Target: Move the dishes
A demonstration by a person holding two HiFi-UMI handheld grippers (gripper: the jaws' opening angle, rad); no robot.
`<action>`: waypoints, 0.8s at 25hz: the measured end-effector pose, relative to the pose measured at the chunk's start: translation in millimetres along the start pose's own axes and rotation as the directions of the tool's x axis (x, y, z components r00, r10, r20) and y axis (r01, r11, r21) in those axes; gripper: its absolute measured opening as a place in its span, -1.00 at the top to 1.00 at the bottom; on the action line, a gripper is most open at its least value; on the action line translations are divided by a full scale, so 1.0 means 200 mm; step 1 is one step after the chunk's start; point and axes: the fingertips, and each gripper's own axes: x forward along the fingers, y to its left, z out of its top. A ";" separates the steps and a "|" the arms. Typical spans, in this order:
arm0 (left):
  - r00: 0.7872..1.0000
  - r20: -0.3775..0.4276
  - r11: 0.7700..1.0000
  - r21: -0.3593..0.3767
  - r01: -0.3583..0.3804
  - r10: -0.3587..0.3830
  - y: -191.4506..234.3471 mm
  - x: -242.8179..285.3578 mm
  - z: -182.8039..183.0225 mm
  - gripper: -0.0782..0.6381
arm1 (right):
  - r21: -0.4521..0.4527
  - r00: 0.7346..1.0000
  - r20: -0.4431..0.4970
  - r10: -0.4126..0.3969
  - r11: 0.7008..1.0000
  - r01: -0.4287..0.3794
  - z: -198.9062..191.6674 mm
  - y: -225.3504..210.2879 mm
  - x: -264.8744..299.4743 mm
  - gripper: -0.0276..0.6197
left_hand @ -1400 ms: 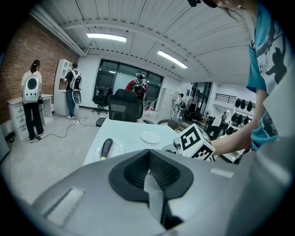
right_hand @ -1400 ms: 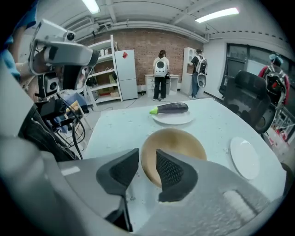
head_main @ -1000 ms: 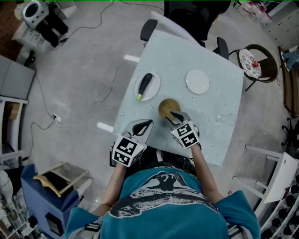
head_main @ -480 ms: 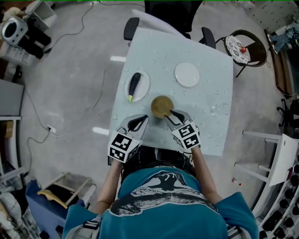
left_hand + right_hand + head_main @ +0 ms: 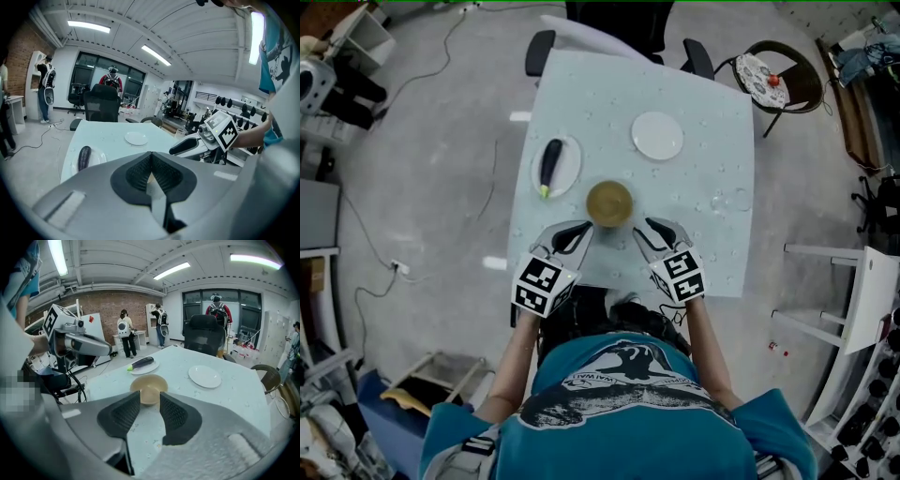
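A tan bowl [image 5: 609,203] [image 5: 149,385] stands upright near the front middle of the pale table [image 5: 712,244]. My right gripper [image 5: 649,225] [image 5: 150,401] is open just short of the bowl's near right side; the bowl shows beyond the gap and the pads do not touch it. My left gripper [image 5: 579,231] [image 5: 151,154] sits at the bowl's near left with its tips together and nothing held. To the left, a dark eggplant [image 5: 550,161] [image 5: 142,363] lies on a white plate [image 5: 566,159] [image 5: 96,158]. An empty white plate [image 5: 657,135] [image 5: 204,376] [image 5: 136,138] lies farther back.
Black office chairs [image 5: 609,23] stand at the table's far edge, and a round wicker chair [image 5: 773,80] at the back right. Cables [image 5: 478,56] trail over the grey floor on the left. White racks [image 5: 862,309] stand on the right. People stand far off in the room.
My right gripper has drawn back from the bowl's rim toward the person, still open. The left gripper has shifted closer to the bowl's left side. The head view has tilted.
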 end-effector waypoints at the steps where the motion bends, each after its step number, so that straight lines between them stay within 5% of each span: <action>1: 1.000 0.000 1.000 0.005 0.006 -0.006 -0.02 0.01 -0.01 0.75 | 0.009 1.000 0.005 -0.007 1.000 0.007 -0.01 -0.01 -0.02 0.50; 20: 1.000 -0.030 1.000 -0.003 0.003 -0.003 -0.60 -0.07 -0.13 0.75 | 0.070 0.989 0.145 0.017 0.997 -0.028 -0.19 0.06 -0.40 0.50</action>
